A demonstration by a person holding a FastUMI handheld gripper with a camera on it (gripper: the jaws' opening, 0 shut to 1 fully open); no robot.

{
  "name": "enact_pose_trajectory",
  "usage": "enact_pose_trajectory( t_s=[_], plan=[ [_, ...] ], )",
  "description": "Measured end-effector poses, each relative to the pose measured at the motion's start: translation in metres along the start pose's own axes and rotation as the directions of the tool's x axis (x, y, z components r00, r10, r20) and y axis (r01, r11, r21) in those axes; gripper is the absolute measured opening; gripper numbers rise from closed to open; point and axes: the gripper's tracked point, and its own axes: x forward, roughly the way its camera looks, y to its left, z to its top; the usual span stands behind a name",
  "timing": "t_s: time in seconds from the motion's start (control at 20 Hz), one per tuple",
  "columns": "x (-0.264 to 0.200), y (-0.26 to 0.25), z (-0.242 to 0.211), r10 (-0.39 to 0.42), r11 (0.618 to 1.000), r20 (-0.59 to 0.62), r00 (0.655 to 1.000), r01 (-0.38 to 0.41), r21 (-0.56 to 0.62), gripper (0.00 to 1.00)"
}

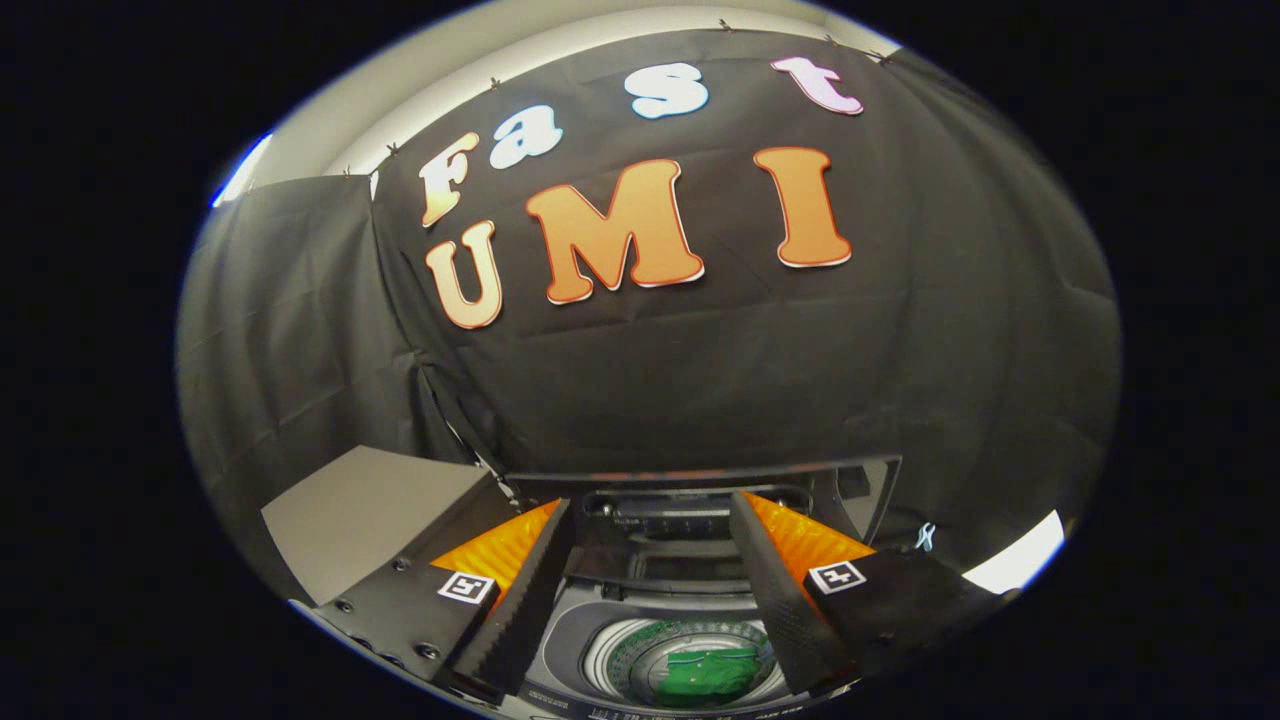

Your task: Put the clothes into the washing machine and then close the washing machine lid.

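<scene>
The gripper point(650, 560) hangs with its two ridged, wedge-shaped fingers spread wide and nothing between them, poised above the open top of the washing machine point(560, 650), which suggests the cloth has been let go. Below and between the fingers, a crumpled green garment point(712, 672) lies in the round, perforated drum point(640, 650), so the clothes look to be in. Just beyond the fingers the flat, dark, glossy lid point(860, 490) stands raised against the black cloth wall point(700, 380), not yet closed.
</scene>
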Motion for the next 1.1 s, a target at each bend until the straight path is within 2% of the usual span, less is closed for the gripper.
enact_pose_trajectory(
  t_s=[0.3, 0.7, 0.95, 1.1],
  plan=[
    [0.060, -0.002, 0.021, -0.015, 0.999, -0.031, 0.999, 0.014, -0.039, 0.99],
    [0.147, -0.009, -0.024, -0.068, 0.997, -0.188, 0.980, 0.062, -0.039, 0.99],
    [0.174, -0.015, -0.023, -0.105, 0.993, -0.163, 0.981, 0.096, -0.062, 0.99],
    [0.165, -0.015, -0.030, -0.102, 0.994, -0.182, 0.978, 0.092, -0.061, 0.99]
  ],
)
